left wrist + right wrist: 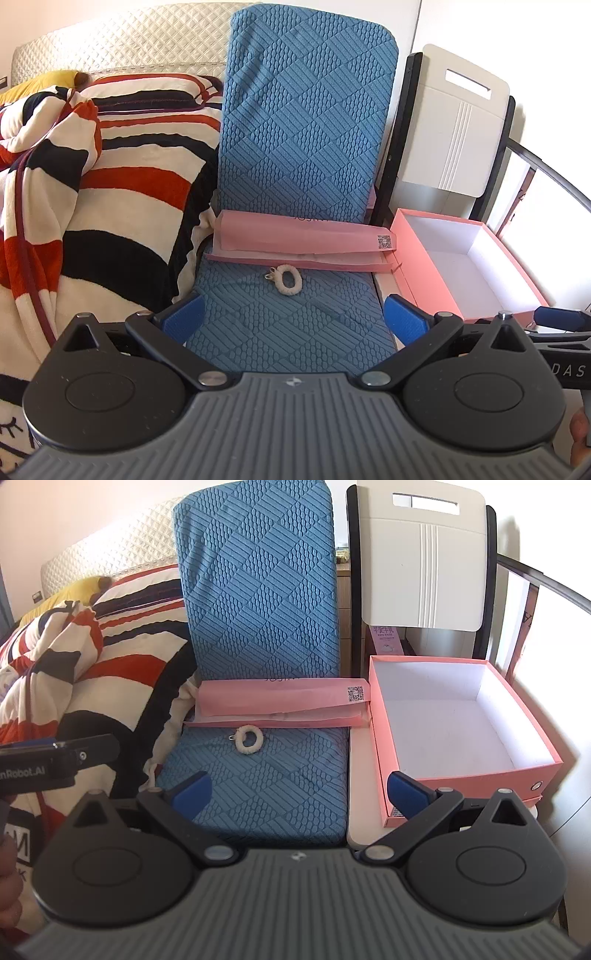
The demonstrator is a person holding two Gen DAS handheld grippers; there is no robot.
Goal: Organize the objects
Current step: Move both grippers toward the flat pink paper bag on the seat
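Both your claws, left claw (293,319) and right claw (299,794), gape empty | cream ring (287,277) flat, clasp pointing 9 o'clock | pink sleeve (306,240) long axis 9-to-3 | open pink box (476,779) at 3 o'clock.

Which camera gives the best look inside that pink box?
The right wrist view: the pink box sits nearly whole in frame, and its white floor and walls are visible with nothing seen lying inside. The left wrist view shows the same box squeezed toward the right edge at a slant, its near corner hidden behind the gripper hardware.

Striped blanket (110,177) heaped left of blue-covered chair (258,609); white folding chair (421,554) right; possibly yellow pillow (44,83) behind.
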